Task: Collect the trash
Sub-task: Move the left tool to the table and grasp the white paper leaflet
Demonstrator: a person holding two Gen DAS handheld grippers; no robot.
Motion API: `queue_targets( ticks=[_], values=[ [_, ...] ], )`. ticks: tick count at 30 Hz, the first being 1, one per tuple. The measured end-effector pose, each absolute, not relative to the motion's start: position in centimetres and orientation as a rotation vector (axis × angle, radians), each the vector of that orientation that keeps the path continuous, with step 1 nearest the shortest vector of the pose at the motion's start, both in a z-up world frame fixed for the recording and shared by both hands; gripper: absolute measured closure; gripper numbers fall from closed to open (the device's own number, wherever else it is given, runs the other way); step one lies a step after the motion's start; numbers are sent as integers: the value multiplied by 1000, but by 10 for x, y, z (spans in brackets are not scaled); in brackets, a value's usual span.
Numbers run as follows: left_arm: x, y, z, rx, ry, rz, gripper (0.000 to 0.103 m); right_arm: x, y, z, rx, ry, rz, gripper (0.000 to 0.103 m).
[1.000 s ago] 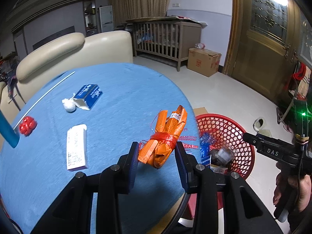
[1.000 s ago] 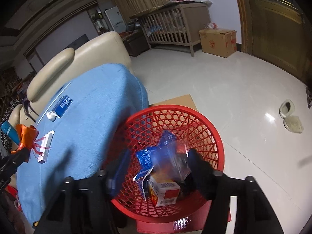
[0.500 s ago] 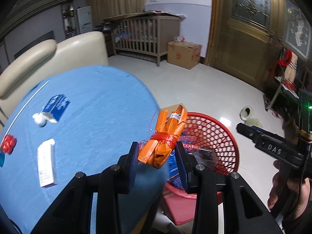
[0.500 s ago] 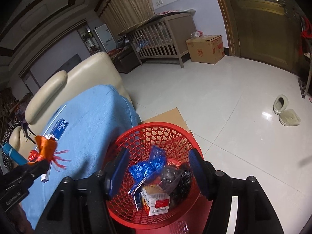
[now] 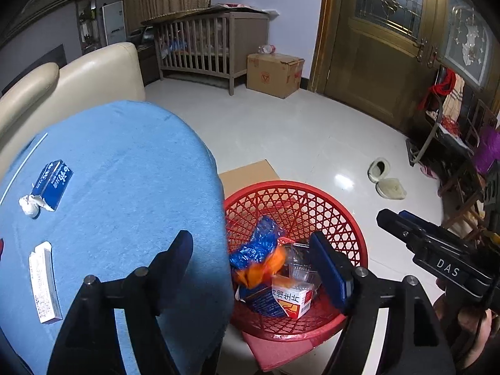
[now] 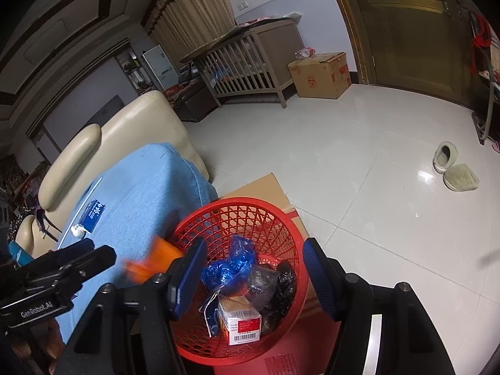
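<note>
My left gripper [image 5: 251, 243] hangs over the edge of the blue table [image 5: 125, 172] and the red basket [image 5: 315, 193]; its jaws are opening. The orange wrapper bundle [image 5: 259, 270] has left them and shows as a blur among the trash in the basket; in the right wrist view the orange bundle [image 6: 150, 261] is a smear beside the left gripper [image 6: 93, 254]. My right gripper [image 6: 253, 250] stands open above the basket [image 6: 225, 211] with nothing between its fingers. A blue carton [image 5: 53, 182] with a white wad and a white box [image 5: 43, 284] lie on the table.
The basket sits on flat cardboard [image 5: 247, 172] on the tiled floor, and holds a blue bag [image 6: 229, 268] and a red-and-white box [image 6: 240, 325]. A cream sofa [image 5: 78, 75] backs the table. Slippers [image 5: 387, 181], a crib [image 5: 212, 40] and a cardboard box [image 5: 273, 73] stand farther off.
The left gripper carried the orange bundle from over the table to over the basket, then spread its jaws and the bundle dropped. The right gripper drifted back slightly, still open.
</note>
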State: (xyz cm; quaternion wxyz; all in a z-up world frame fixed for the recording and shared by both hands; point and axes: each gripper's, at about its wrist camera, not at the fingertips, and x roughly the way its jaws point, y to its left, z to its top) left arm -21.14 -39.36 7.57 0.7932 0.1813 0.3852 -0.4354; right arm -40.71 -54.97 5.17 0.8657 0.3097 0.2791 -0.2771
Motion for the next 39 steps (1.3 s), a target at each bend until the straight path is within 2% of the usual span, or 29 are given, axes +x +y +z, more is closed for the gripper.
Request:
queue_targets(
  ticks=[7, 16, 21, 27, 39],
  values=[
    [-181, -340, 91, 273, 821, -824, 26, -402, -545, 54, 643, 582, -564, 36],
    [-151, -257, 81, 184, 854, -620, 25, -377, -522, 57, 614, 609, -497, 36],
    [-138, -213, 71, 141, 866, -533, 25, -354, -499, 64, 577, 623, -443, 26],
    [-120, -166, 56, 82, 918, -451, 25, -322, -460, 71, 516, 653, -338, 25],
    [-71, -192, 29, 199, 966, -426, 23, -296, -416, 87, 428, 668, -231, 25]
  ],
)
